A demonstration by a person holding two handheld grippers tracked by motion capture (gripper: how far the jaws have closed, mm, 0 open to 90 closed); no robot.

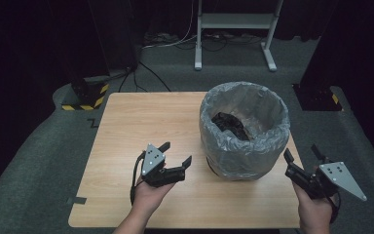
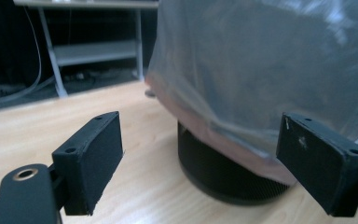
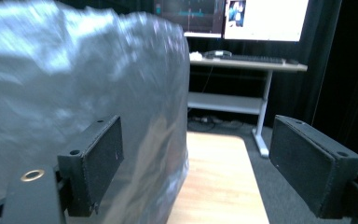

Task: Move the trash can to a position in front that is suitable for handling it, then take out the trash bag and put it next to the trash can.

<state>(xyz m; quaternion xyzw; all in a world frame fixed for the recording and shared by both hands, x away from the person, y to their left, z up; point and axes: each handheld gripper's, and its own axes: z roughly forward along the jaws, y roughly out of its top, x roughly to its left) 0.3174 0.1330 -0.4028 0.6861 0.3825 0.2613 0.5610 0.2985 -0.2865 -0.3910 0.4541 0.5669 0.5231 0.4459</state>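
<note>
High view first: a light wooden square-topped bench (image 1: pixel 141 122) stands on grey carpet in a dark room, black drapes behind it and a white metal desk frame (image 1: pixel 233 22) at the back with cables on the floor under it. A yellow-and-black striped base (image 1: pixel 85 97) sits off the bench's far left corner. On the right half of the bench stands a round black bin lined with a crinkled grey plastic bag (image 1: pixel 246 129), something dark lying inside it. The left hand-held gripper (image 1: pixel 175 155) hovers just left of the bin, jaws spread and empty. The right hand-held gripper (image 1: pixel 302 155) is at the bench's right edge, just beside the bin, jaws likewise apart with nothing between them.

Left gripper view: the two black padded jaws stand wide apart over bare wood, and the grey bag (image 2: pixel 270 70) hangs over the black bin base (image 2: pixel 219 172) close ahead. The white desk frame shows behind.

Right gripper view: the jaws gape wide, the bag (image 3: pixel 74 84) bulging beside the left jaw. Beyond the bench end are a desk with a keyboard (image 3: pixel 251 58) and lit monitors (image 3: pixel 261 11).
</note>
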